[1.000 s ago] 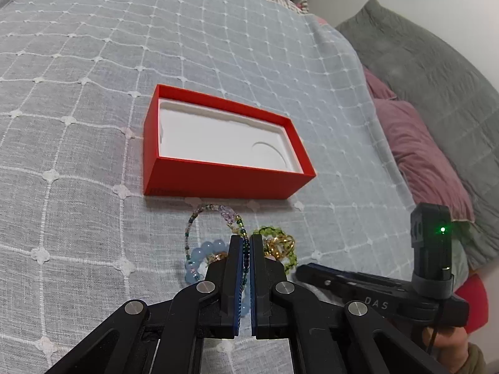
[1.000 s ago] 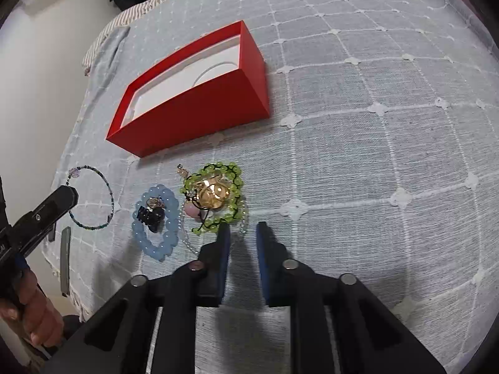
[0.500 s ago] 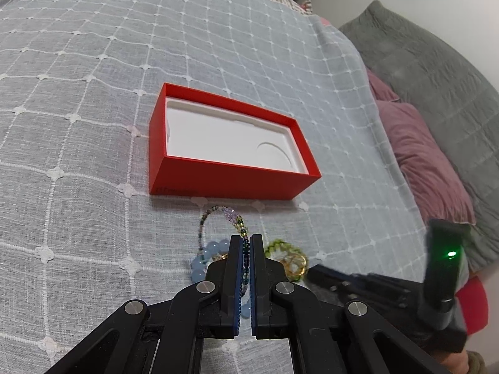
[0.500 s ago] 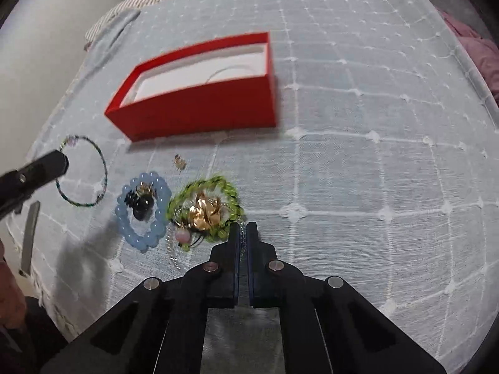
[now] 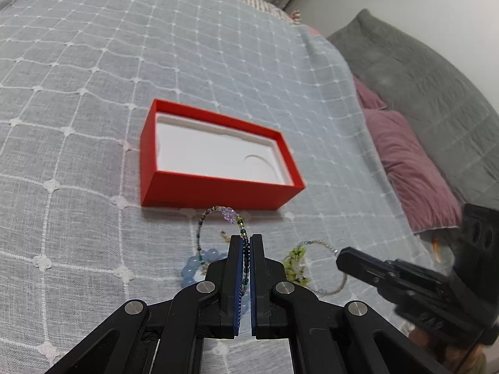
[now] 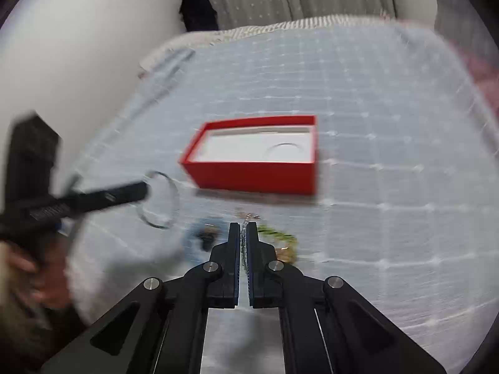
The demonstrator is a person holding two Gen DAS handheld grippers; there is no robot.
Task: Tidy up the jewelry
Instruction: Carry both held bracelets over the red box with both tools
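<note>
A red box with a white moulded insert lies open on the grey quilted bed; it also shows in the right wrist view. My left gripper is shut on a thin multicolour seed-bead bracelet, held above the bed near the box's front. My right gripper is shut on a thin silver chain bracelet, lifted off the bed. A pale blue bead bracelet and a green bead bracelet lie on the bed below. The right wrist view is blurred.
The grey quilted bedspread spreads around the box. Pink pillows and a grey blanket lie at the right. A white wall borders the bed's left edge in the right wrist view.
My right gripper closed on the silver chain bracelet and lifted it off the pile. My left gripper rose with the seed-bead bracelet. Both views have shifted toward the red box.
</note>
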